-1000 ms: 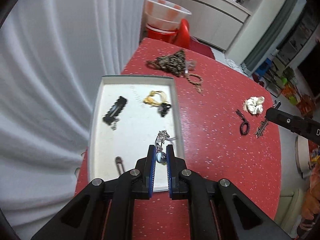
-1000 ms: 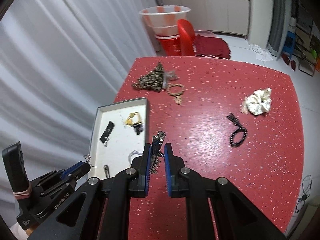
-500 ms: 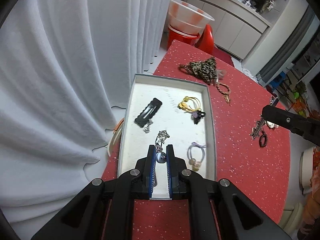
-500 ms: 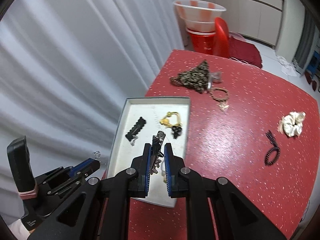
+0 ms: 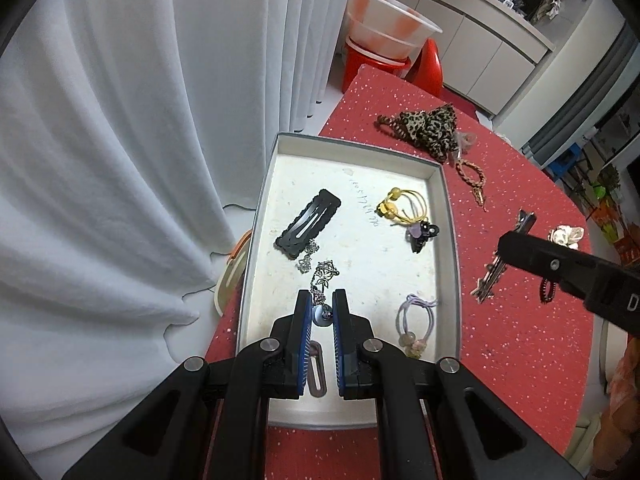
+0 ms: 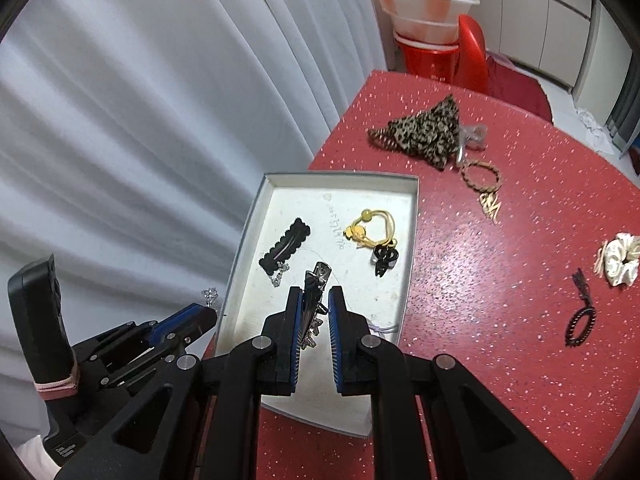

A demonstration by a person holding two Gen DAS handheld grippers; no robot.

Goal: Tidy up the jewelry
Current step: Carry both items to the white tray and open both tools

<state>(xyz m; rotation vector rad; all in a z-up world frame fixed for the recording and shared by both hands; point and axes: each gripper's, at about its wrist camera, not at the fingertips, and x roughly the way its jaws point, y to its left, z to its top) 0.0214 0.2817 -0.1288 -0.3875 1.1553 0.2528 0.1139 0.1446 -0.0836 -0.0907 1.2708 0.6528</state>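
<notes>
A white tray (image 5: 448,216) lies on the red table (image 5: 520,360); it also shows in the right wrist view (image 6: 240,248). In it lie a black hair clip (image 5: 308,224), a yellow hair tie (image 5: 404,204), a small black claw clip (image 5: 422,236), a lilac hair tie (image 5: 414,320) and a brown clip (image 5: 316,372). My left gripper (image 5: 322,300) is shut on a silver pendant necklace (image 5: 324,276) above the tray's near half. My right gripper (image 6: 314,296) is shut on a metal hair clip (image 6: 316,280), above the tray's near right part.
On the table outside the tray lie a leopard scrunchie (image 6: 428,136), a braided bracelet (image 6: 480,178), a cream scrunchie (image 6: 620,260) and a black bead hair tie (image 6: 580,320). A white curtain (image 5: 120,160) hangs at the left. A plastic tub on a red stool (image 5: 384,44) stands beyond the table.
Both grippers have moved left and nearer the tray with their loads still held. The right gripper with its clip now hangs over the tray instead of the table.
</notes>
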